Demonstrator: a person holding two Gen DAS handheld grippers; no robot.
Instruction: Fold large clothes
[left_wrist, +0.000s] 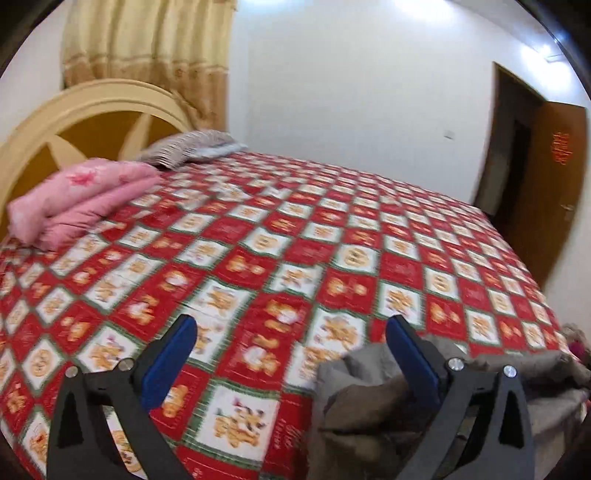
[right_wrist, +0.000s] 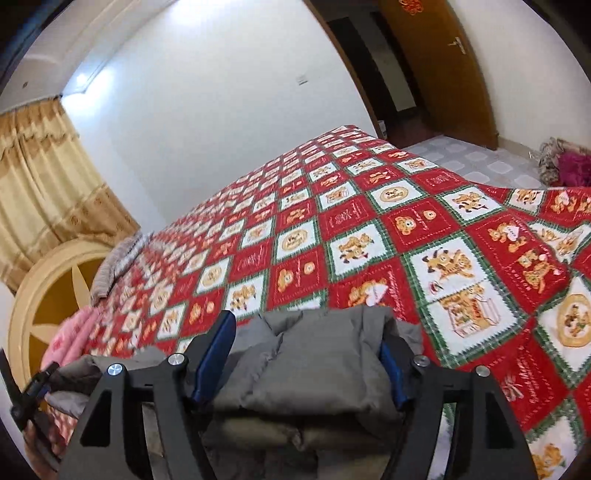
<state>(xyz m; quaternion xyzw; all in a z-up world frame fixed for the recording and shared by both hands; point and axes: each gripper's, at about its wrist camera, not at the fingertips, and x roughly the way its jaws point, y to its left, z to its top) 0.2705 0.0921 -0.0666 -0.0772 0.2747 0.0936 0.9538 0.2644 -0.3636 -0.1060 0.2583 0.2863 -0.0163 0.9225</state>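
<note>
A grey padded jacket (right_wrist: 314, 365) lies bunched at the near edge of the bed. In the right wrist view it fills the space between the blue pads of my right gripper (right_wrist: 306, 332), whose jaws stand wide around the bundle without pinching it. In the left wrist view the jacket (left_wrist: 369, 398) sits at the lower right, under and around the right finger of my left gripper (left_wrist: 291, 332). The left gripper is open wide and holds nothing, over the red patterned bedspread (left_wrist: 295, 240).
A folded pink quilt (left_wrist: 77, 199) and a striped pillow (left_wrist: 188, 147) lie by the cream headboard (left_wrist: 74, 107). Curtains hang behind. A brown door (left_wrist: 546, 184) stands past the bed's far side. Clothes (right_wrist: 565, 162) lie on the tiled floor.
</note>
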